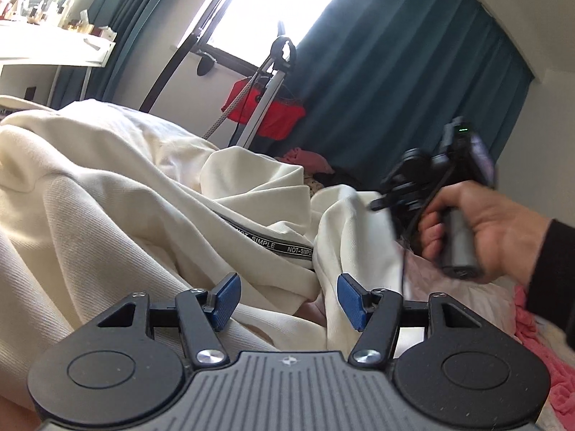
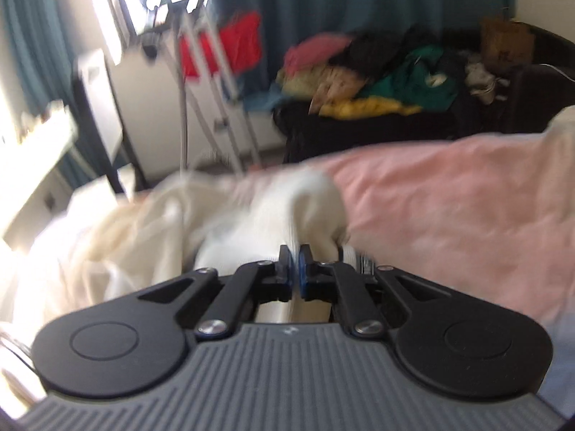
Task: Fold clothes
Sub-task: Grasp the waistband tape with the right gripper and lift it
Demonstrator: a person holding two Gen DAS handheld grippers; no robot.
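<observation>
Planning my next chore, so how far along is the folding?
Barely begun: nothing looks folded. The cream garment lies crumpled on the pink bedspread. The right gripper is shut on its edge; the left gripper is open. Spreading and every fold remain.

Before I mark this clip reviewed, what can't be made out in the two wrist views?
- Right wrist view: motion blur smears the cream garment; how much cloth the right gripper pinches is unclear.
- Left wrist view: the right gripper's fingertips are blurred and turned away behind the hand.
- Left wrist view: the garment's black printed band is partly tucked under folds.
- Left wrist view: the left gripper is open; cloth beneath it is hidden by its body.
</observation>
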